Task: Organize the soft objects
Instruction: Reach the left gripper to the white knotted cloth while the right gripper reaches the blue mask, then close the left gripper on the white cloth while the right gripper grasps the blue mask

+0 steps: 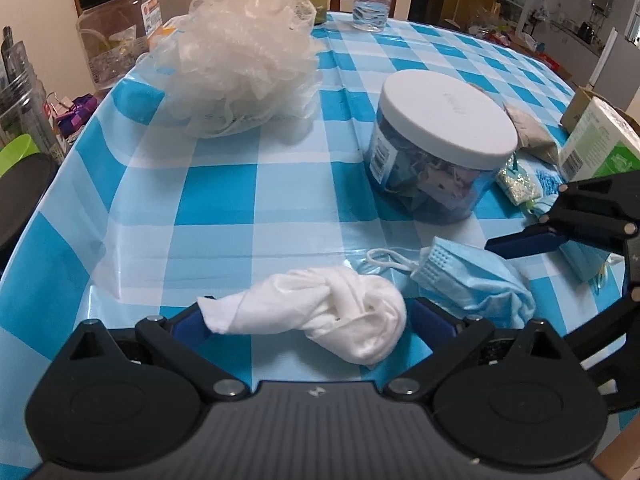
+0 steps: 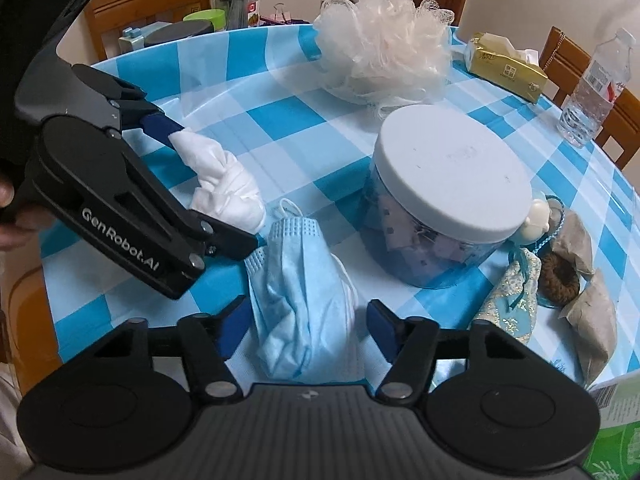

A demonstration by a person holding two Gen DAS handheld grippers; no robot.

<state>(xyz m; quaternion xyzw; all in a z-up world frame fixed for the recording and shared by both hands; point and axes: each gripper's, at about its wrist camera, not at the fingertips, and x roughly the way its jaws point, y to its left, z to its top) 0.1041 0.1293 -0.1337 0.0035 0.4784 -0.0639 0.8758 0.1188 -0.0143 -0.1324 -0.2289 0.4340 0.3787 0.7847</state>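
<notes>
Resting on the checked surface (image 1: 224,184), the white cloth (image 1: 340,312) sat clamped in the left gripper's (image 1: 308,320) jaws; the right gripper's (image 2: 304,328) jaws stood apart around the blue mask (image 2: 300,300).

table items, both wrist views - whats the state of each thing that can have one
jar: upright, white lid on
water bottle: upright, cap on
face mask: crumpled, between the right gripper's fingers
white cloth: knotted, between the left gripper's fingers
bath pouf: resting on the table, untouched
tissue pack: open, a tissue sticking out
</notes>
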